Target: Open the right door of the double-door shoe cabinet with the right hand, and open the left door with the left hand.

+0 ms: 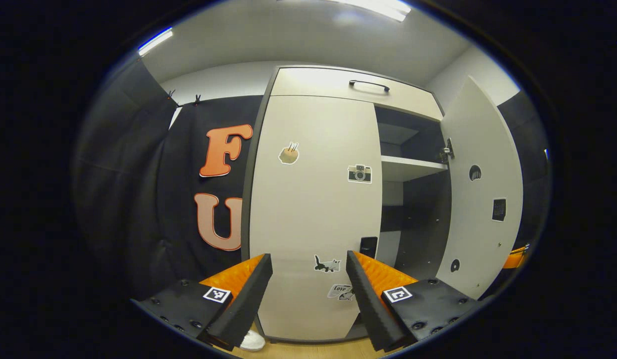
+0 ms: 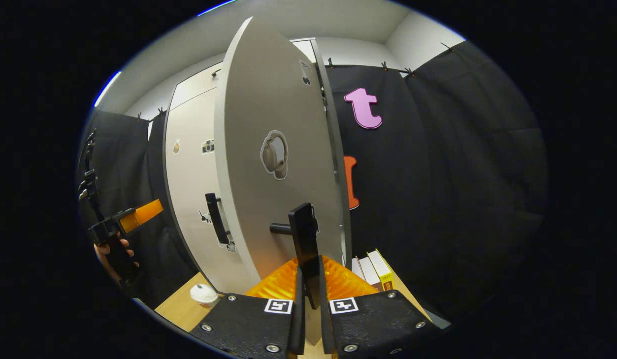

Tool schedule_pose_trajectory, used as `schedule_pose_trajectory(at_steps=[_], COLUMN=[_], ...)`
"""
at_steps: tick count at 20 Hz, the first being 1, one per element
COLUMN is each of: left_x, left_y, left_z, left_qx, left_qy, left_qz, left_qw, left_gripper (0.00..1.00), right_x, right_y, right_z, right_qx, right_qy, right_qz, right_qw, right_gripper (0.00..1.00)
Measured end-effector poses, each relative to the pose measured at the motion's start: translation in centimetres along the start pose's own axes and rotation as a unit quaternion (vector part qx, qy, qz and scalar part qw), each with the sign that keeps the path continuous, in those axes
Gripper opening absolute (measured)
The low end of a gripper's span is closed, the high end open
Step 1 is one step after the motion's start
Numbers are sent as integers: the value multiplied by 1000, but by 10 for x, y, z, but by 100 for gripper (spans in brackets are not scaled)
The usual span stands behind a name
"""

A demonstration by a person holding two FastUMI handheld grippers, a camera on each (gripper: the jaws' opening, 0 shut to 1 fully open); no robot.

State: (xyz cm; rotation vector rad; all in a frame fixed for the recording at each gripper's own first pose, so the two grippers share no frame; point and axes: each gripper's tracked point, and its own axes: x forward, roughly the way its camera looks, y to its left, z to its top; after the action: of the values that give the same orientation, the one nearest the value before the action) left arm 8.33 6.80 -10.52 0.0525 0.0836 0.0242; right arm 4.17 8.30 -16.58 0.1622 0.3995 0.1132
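— So, what is the cabinet made of?

— Smooth, matte, pale panels on a dark carcass. In the left gripper view the left door (image 1: 316,209) is flat, closed and faces the camera; the right door (image 1: 480,194) stands swung out at about three o'clock, baring a pale shelf (image 1: 413,167) and a dark interior. Above both runs a top flap (image 1: 348,85) with a slim, dark bar handle.

— Any labels or writing?

— Stickers on the left door: a round tan one toward eleven o'clock, a little camera at one o'clock, a cat low down, and under it a sticker with the word "Love". The square black-and-white markers on the gripper bodies carry no readable text.

— And the left gripper?

— The left gripper (image 1: 308,279) hangs released, its ribbed wedge fingers spread wide and apart from the left door, whose dark handle (image 1: 368,247) shows just beside the right-hand finger.

— The right one?

— In the right gripper view the right gripper (image 2: 308,279) is clenched on the right door's handle (image 2: 304,239), a flat dark bar on a round post, pinched between both fingers at six o'clock. The door curves up behind it, with a round sticker near its middle.

— Anything else?

— At eight o'clock a hand (image 2: 111,254) grips the other tool. On the wooden floor (image 2: 179,309) sits a white round thing (image 2: 204,294); at five o'clock lie slim boxes (image 2: 373,267), print too small to read.
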Motion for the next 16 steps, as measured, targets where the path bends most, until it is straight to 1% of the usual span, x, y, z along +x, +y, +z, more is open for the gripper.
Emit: schedule_pose_trajectory(at_steps=[1, 2, 5, 6, 8, 10, 12, 13, 14, 16], left_x=[5, 8, 18, 20, 23, 27, 31, 32, 34, 39], left_y=[-3, -3, -10, -13, -19, -26, -34, -37, -41, -51], left_z=[-1, -6, -19, -19, -21, -22, -25, -25, -24, -24], left_qx=[0, 0, -4, -3, 3, 3, 5, 6, 5, 4], left_qy=[-4, 2, 25, 27, 28, 29, 34, 34, 33, 36], left_qz=[-7, -7, -15, -20, -25, -31, -39, -41, -45, -53], left_qw=[1000, 1000, 1000, 999, 999, 999, 999, 999, 998, 998], left_gripper=[95, 97, 94, 96, 96, 96, 95, 95, 98, 95], right_x=[-1, -3, -9, -14, -21, -25, -34, -40, -44, -53], right_y=[-8, -17, -44, -53, -62, -64, -63, -62, -63, -73], right_z=[1, 4, 14, 16, 21, 24, 35, 42, 48, 55], right_qx=[3, 4, -14, -16, -11, -2, 3, 2, -2, -16], right_qy=[-3, -9, -26, -31, -36, -40, -60, -73, -85, -93], right_qz=[-10, -23, -66, -77, -83, -79, -72, -68, -69, -84], right_qw=[1000, 1000, 997, 996, 996, 996, 996, 995, 994, 992], right_gripper=[13, 12, 11, 8, 5, 5, 5, 17, 5, 5])
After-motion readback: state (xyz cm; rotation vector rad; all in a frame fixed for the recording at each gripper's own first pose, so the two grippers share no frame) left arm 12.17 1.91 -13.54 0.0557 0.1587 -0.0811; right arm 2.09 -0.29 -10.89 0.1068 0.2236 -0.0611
